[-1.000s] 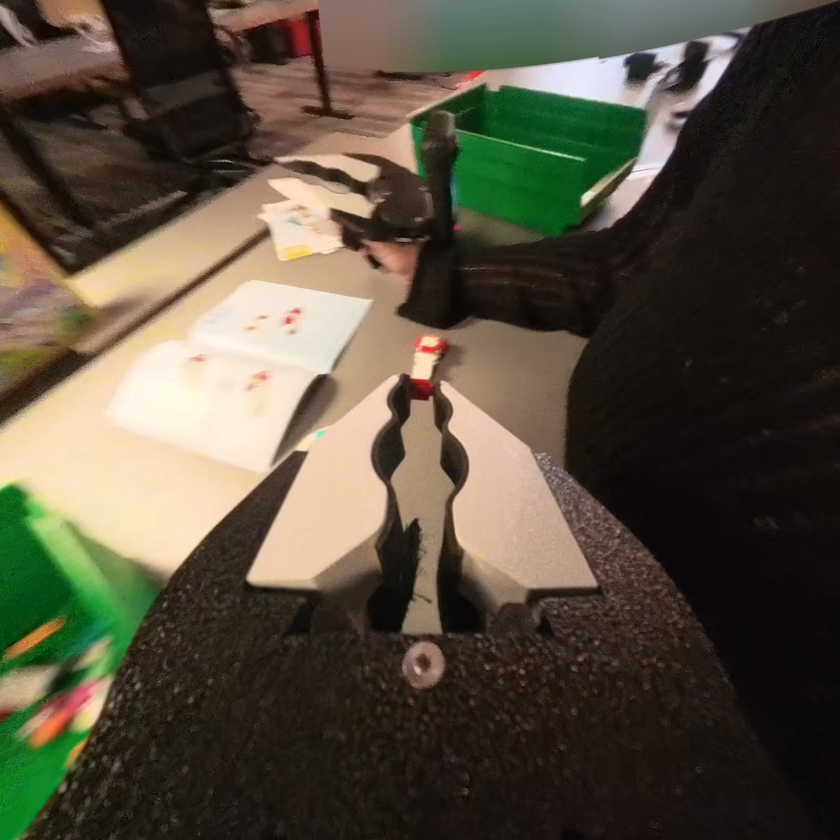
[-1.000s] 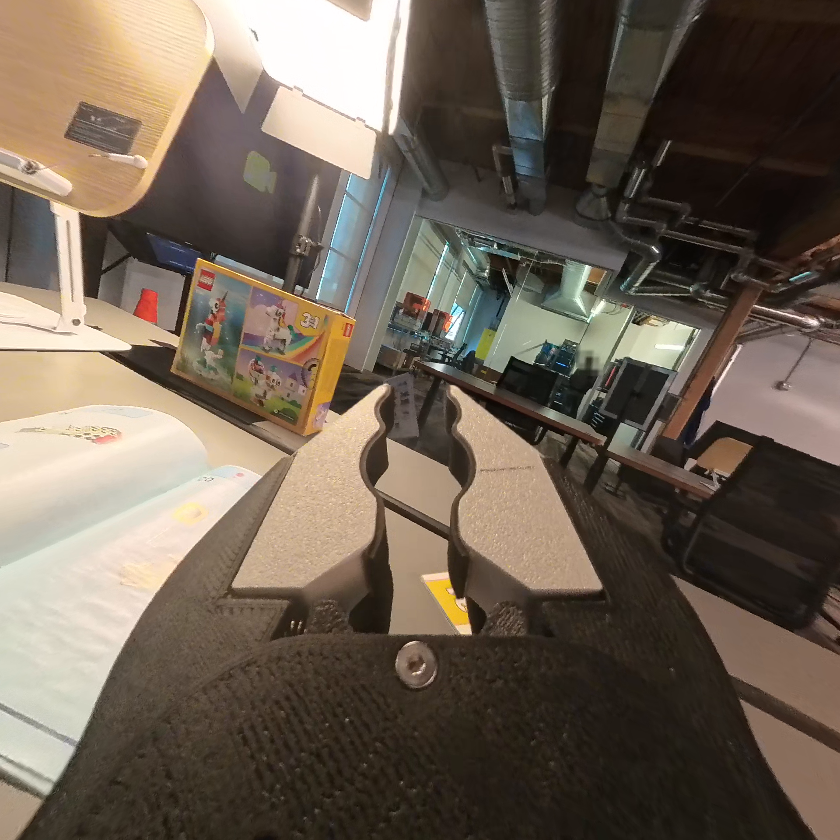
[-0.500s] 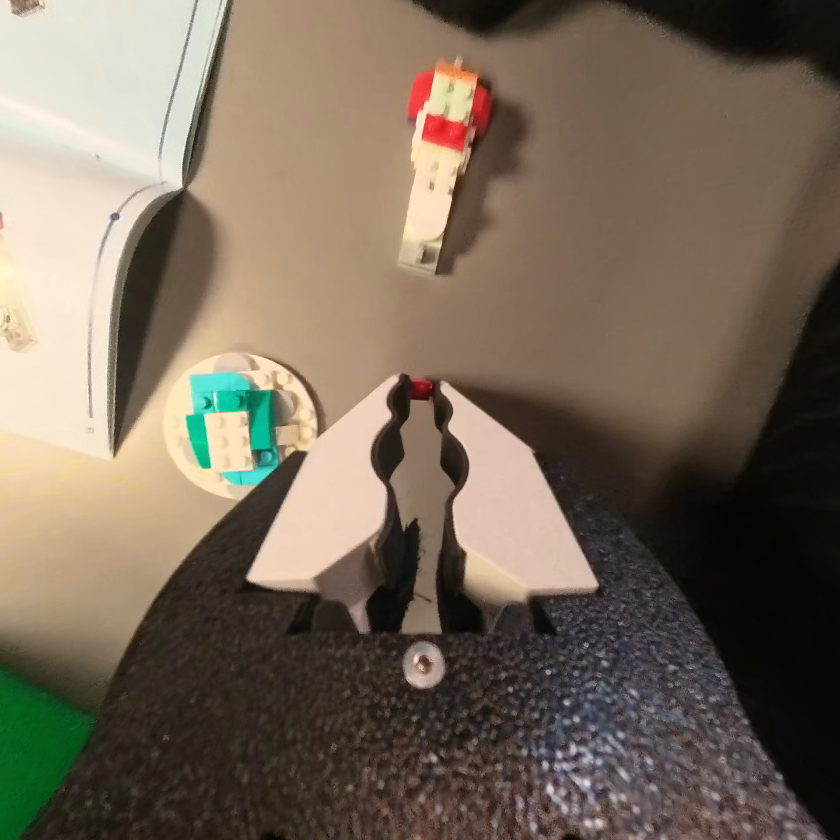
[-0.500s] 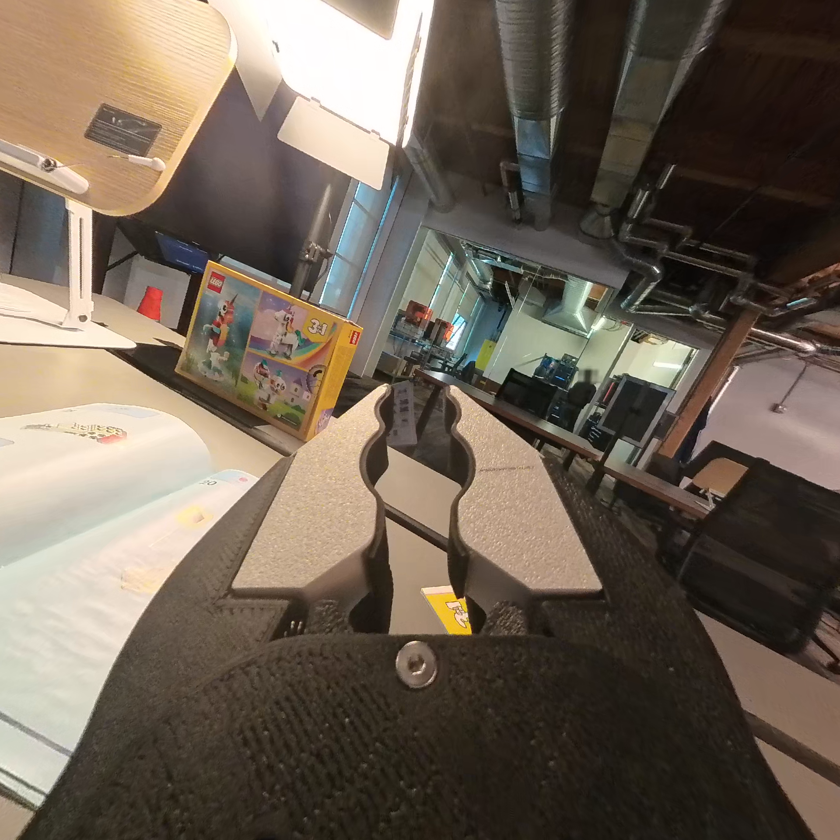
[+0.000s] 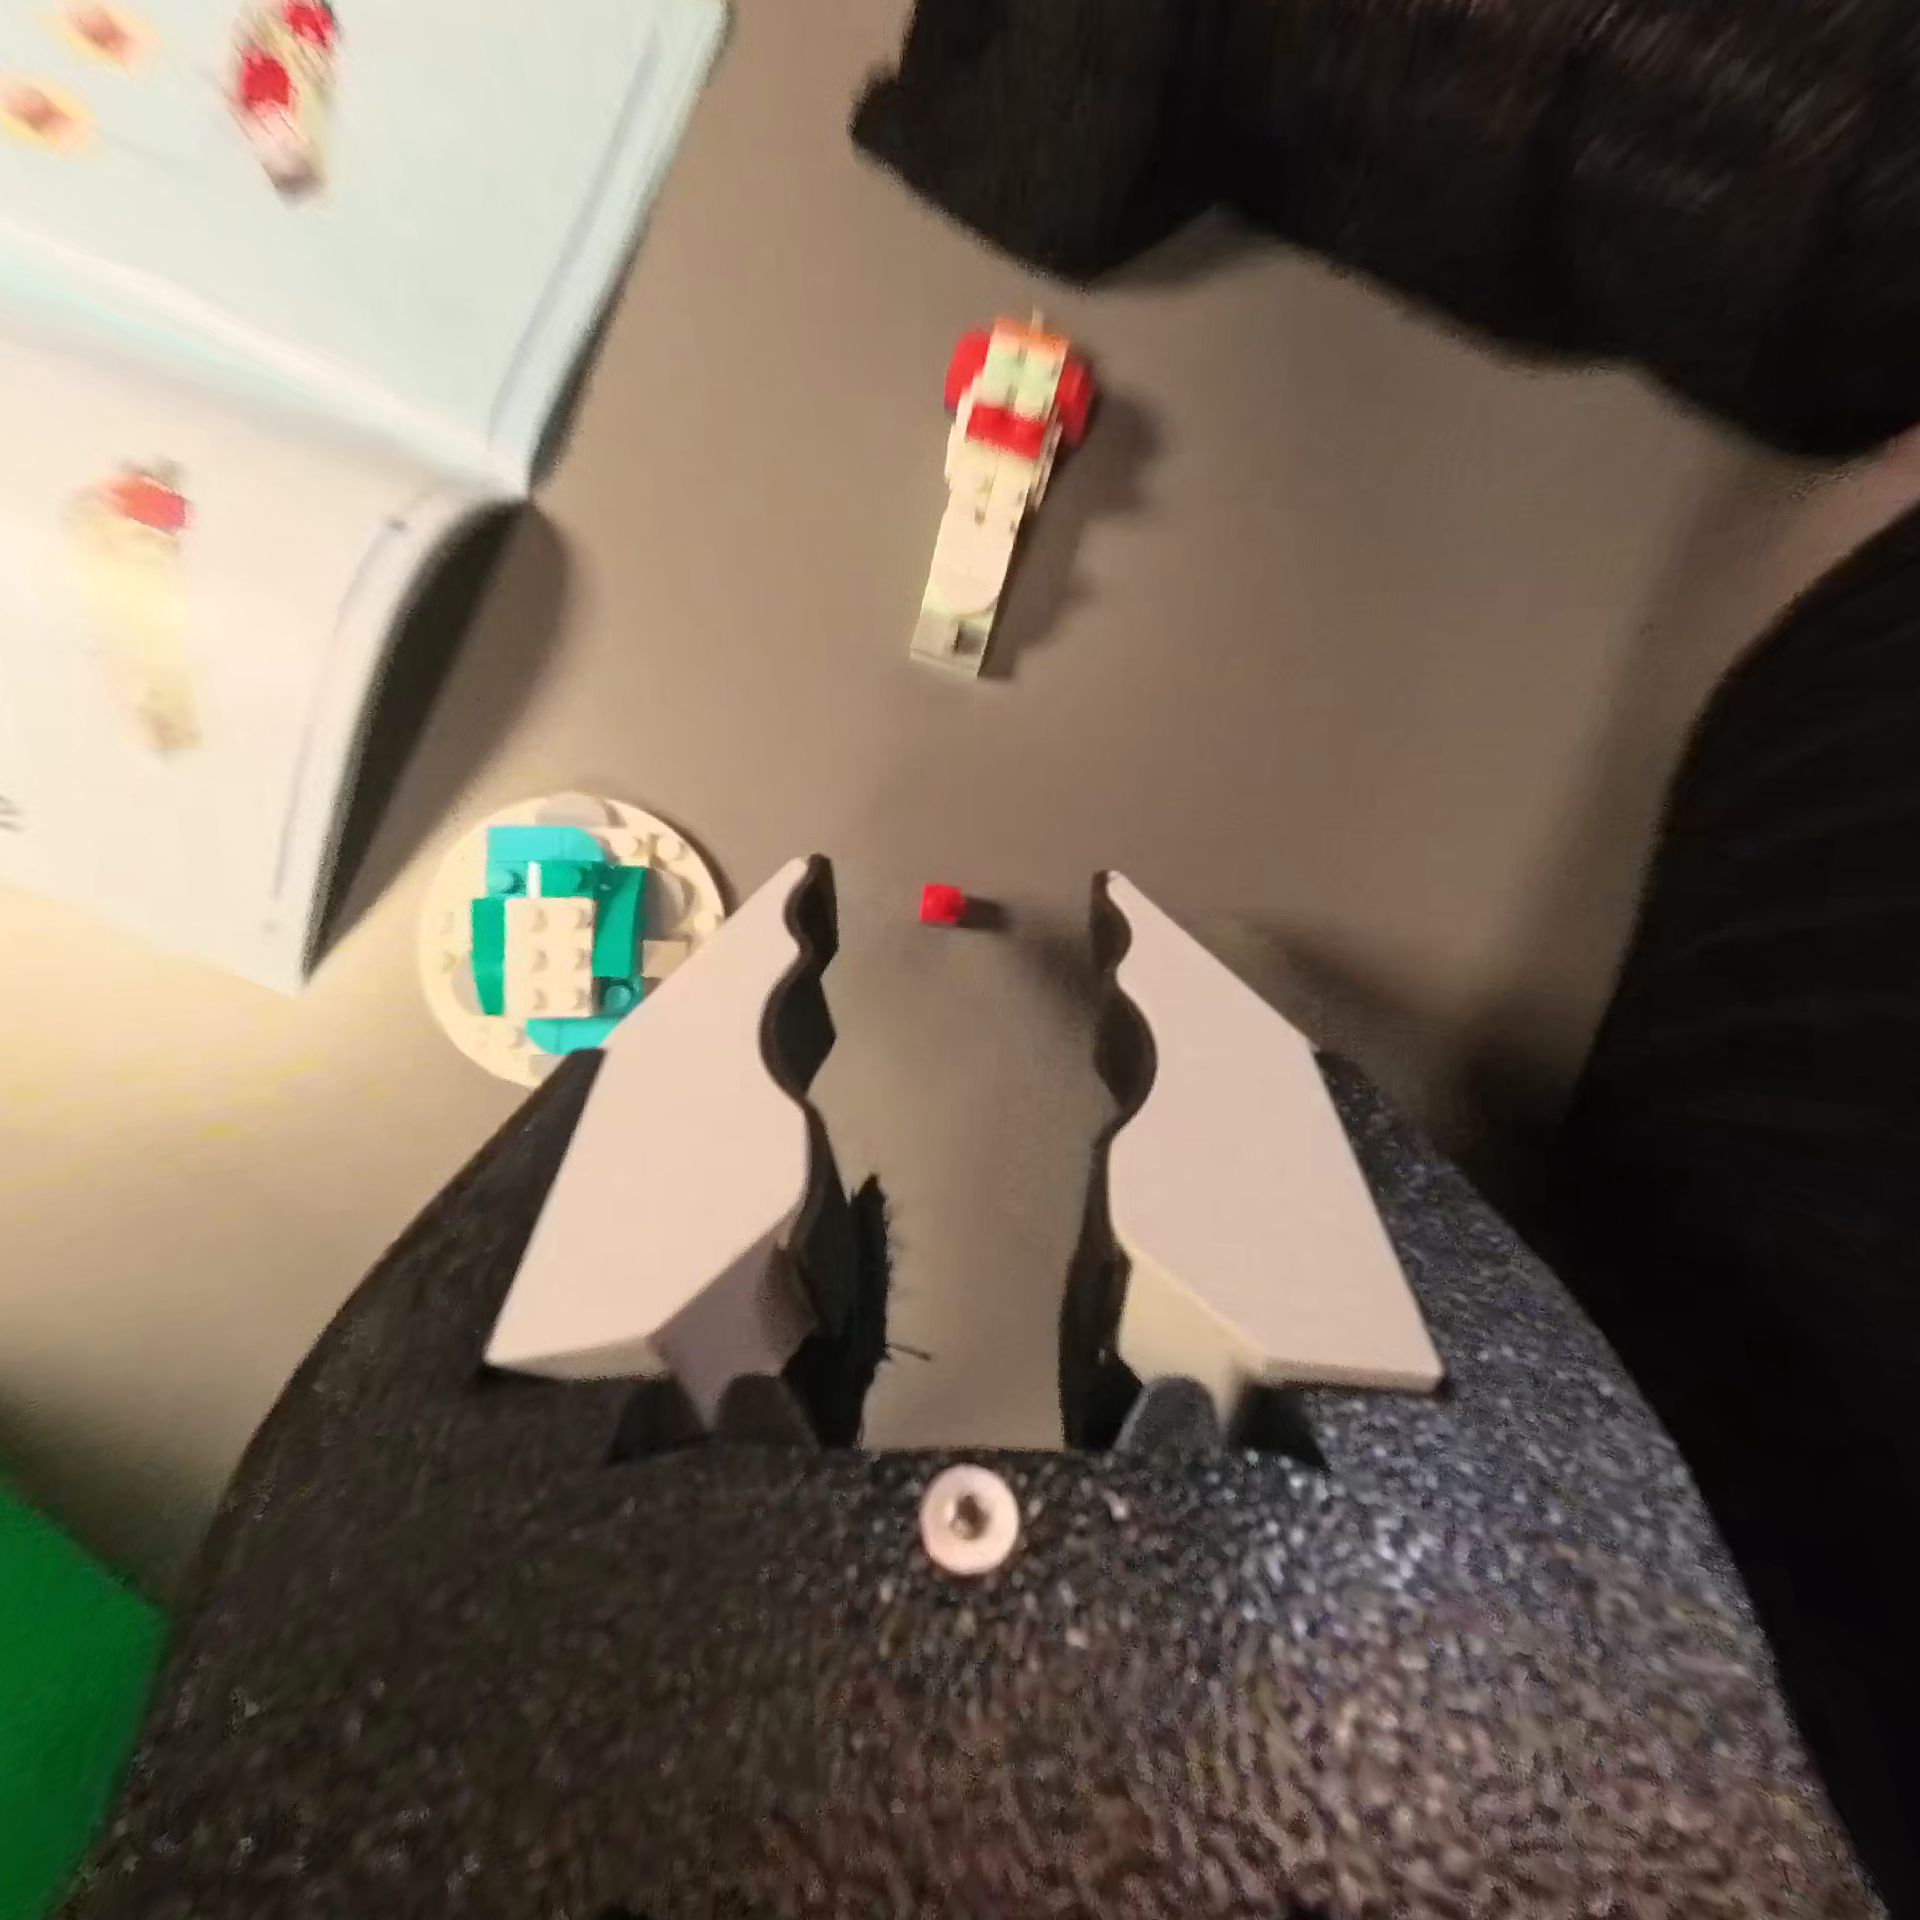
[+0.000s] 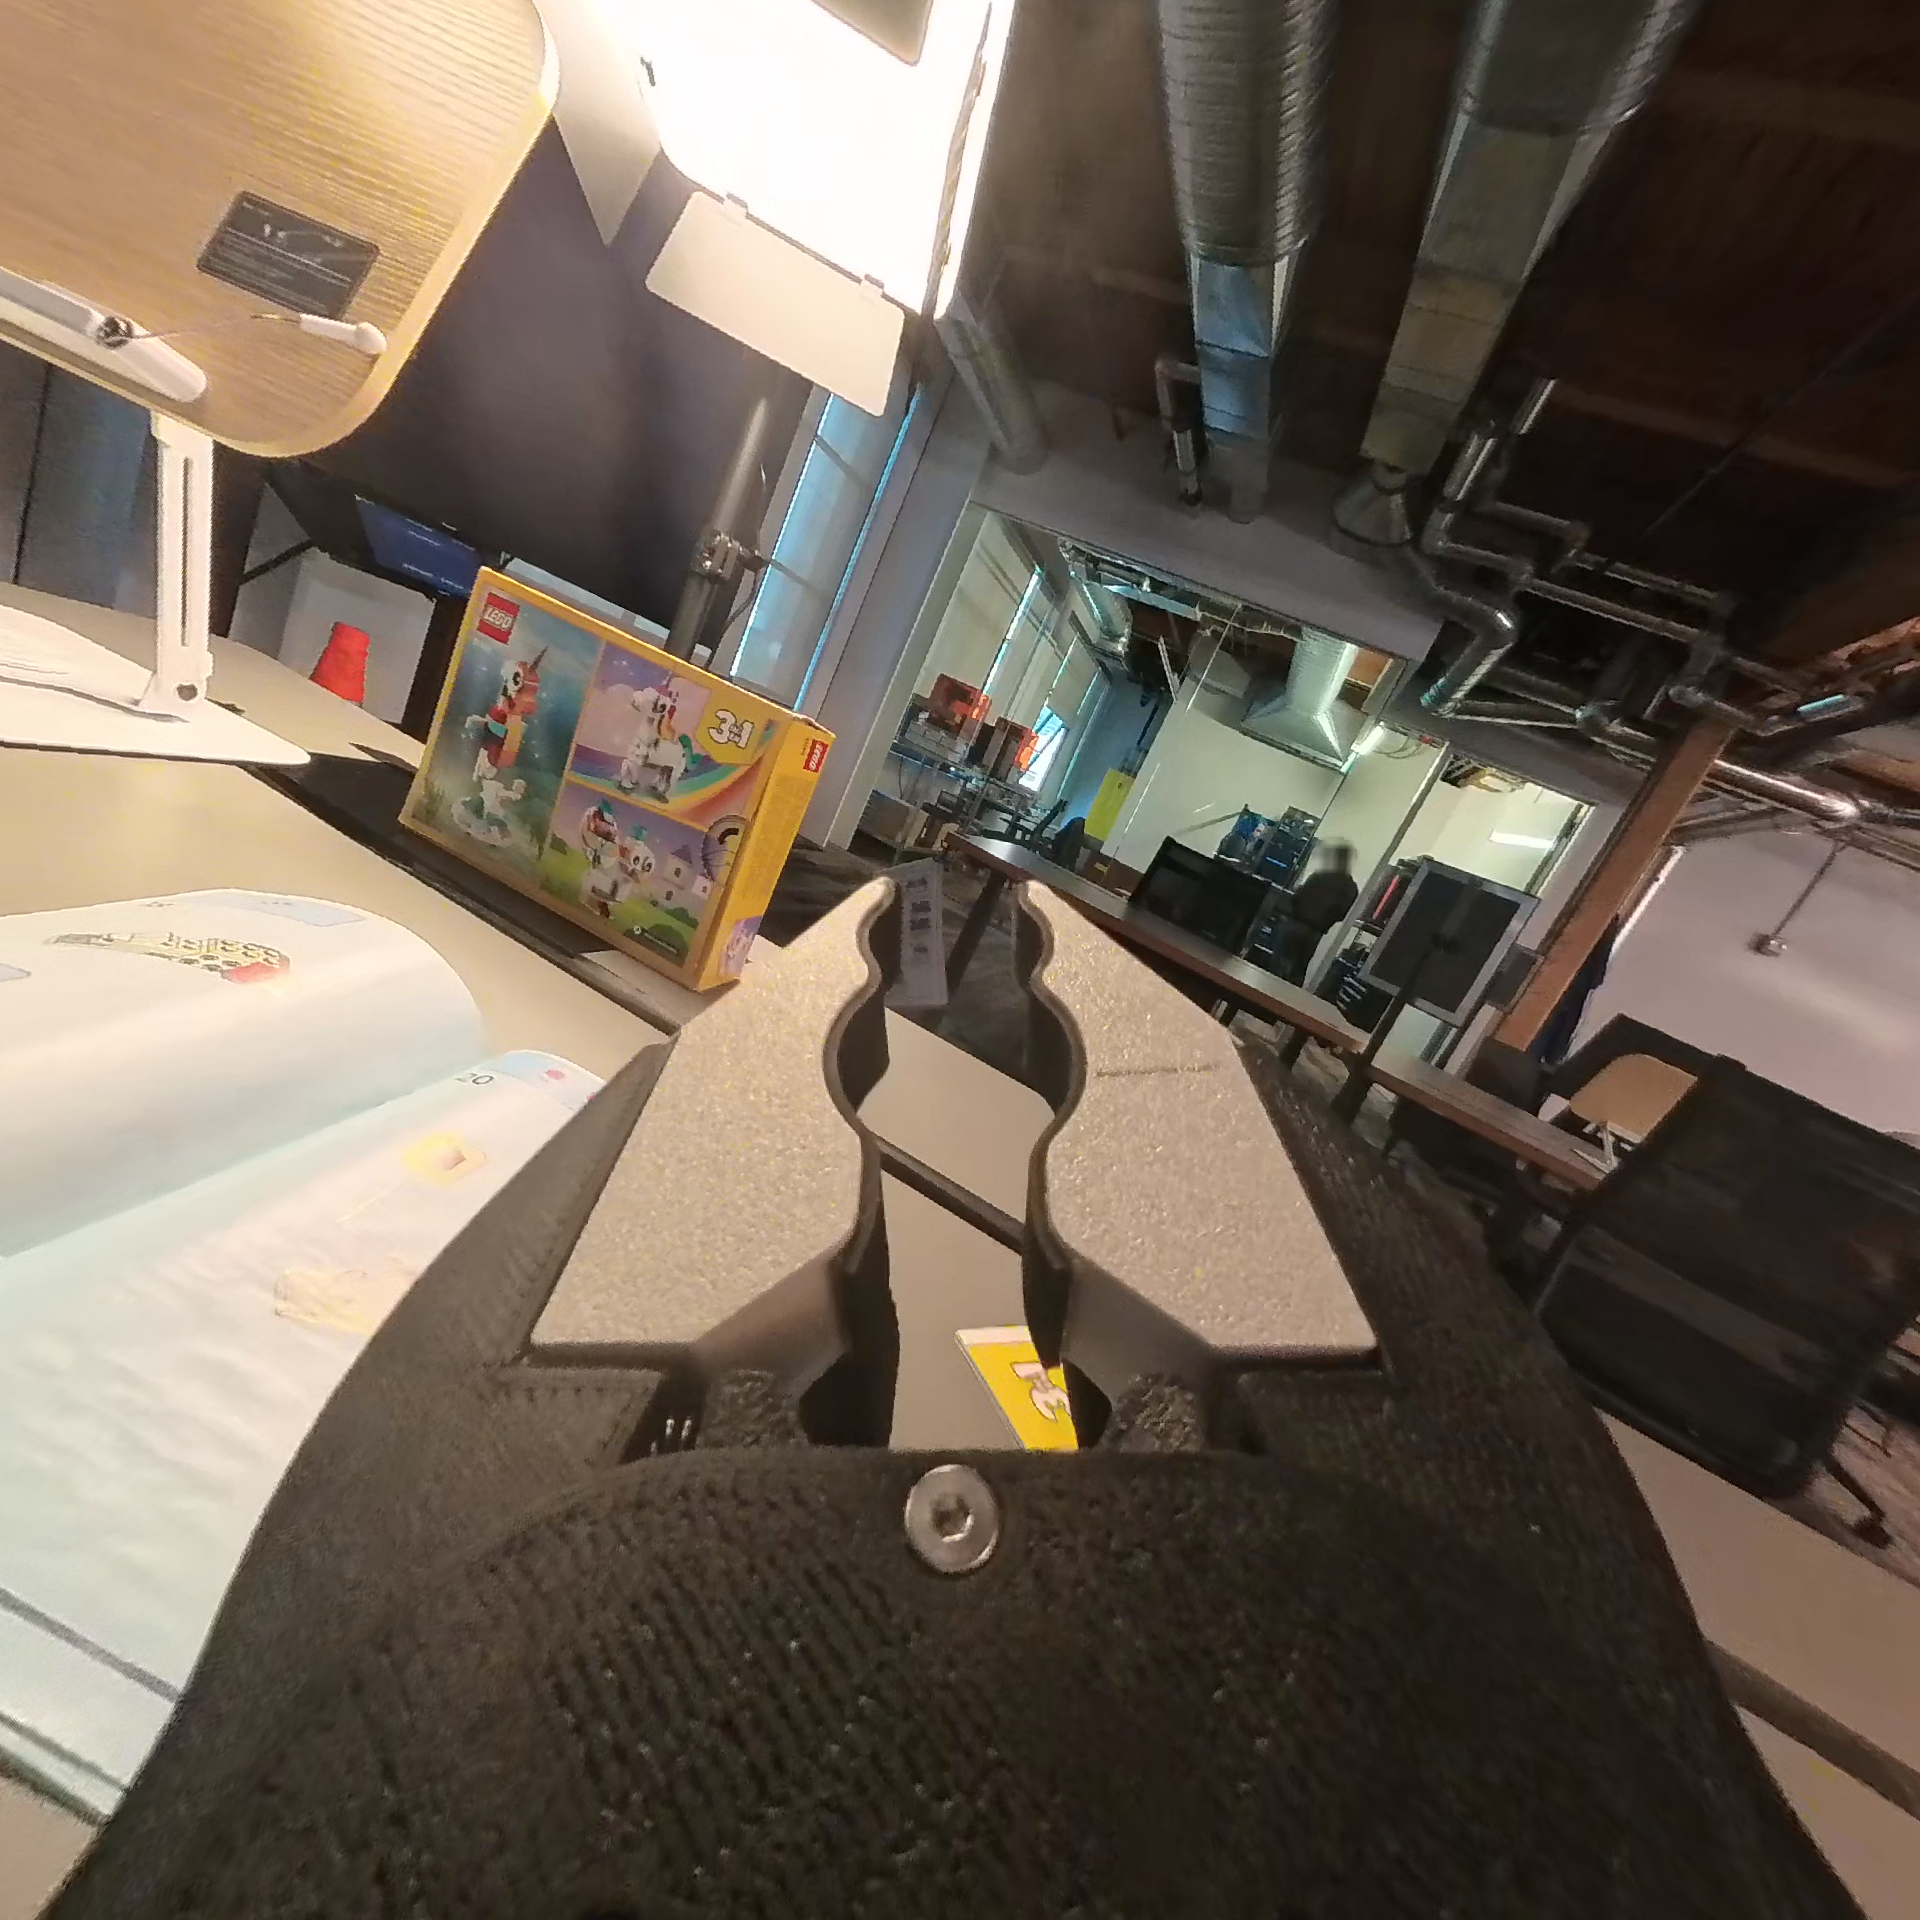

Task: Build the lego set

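In the left wrist view my left gripper (image 5: 961,883) is open and points down at the grey table (image 5: 1299,779). A tiny red brick (image 5: 941,902) lies on the table between its fingertips, free of both. A red, white and orange part-built model (image 5: 997,488) lies farther ahead. A round white plate with teal and white bricks (image 5: 556,940) sits just left of the left finger. In the right wrist view my right gripper (image 6: 956,904) is slightly open and empty, pointing out over the table edge into the room.
An open instruction booklet (image 5: 208,416) lies at the left, and shows in the right wrist view (image 6: 208,1195). A dark sleeve (image 5: 1455,156) crosses the top right. A green bin corner (image 5: 52,1714) is at the lower left. The yellow set box (image 6: 613,800) stands behind the booklet. There is about 30 centimeters between the tips of the two grippers.
My left gripper swung down over the table, then opened and let go of the tiny red brick, which now lies on the table. My right gripper barely moved.
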The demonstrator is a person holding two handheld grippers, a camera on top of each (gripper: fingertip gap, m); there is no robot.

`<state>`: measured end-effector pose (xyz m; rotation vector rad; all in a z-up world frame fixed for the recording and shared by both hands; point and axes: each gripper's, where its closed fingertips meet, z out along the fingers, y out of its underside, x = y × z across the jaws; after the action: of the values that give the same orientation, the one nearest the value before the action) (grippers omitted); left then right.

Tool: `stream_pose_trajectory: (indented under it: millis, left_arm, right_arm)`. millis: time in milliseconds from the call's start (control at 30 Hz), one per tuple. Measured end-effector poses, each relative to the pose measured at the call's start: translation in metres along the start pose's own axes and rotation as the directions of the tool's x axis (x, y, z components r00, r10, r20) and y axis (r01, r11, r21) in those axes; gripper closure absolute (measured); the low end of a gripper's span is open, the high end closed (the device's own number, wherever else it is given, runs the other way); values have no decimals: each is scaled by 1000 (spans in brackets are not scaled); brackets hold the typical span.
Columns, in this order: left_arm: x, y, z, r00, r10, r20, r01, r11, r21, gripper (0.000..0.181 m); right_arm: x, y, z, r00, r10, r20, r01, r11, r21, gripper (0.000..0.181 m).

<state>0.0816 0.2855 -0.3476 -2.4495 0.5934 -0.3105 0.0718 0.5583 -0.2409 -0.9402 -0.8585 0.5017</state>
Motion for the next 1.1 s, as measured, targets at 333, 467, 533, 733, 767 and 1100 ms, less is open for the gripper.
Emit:
stream_pose_trajectory:
  millis: [333,467,533,733,767,1100]
  left_arm:
    - [-83,27,-203,900,-421,109,282,756,590,132]
    - [-129,96,-250,763,-592,260,334,706,625,139]
    - [-140,120,-253,737,-613,284,361,712,602,139]
    - [-164,149,-222,778,-557,291,402,797,451,141]
    - [-167,152,-216,789,-538,297,402,817,414,140]
    - [-138,155,-166,966,-199,164,169,969,182,125]
  right_arm:
    - [2,8,-4,1000,-15,-16,14,999,-46,162]
    - [11,11,-9,997,-41,-69,36,996,-79,161]
    - [17,13,-12,994,-52,-96,42,994,-96,161]
    - [24,27,-9,985,-102,-138,77,981,-178,161]
    - [24,28,-8,983,-114,-142,86,978,-189,162]
    - [30,36,-8,976,-131,-175,87,967,-238,162]
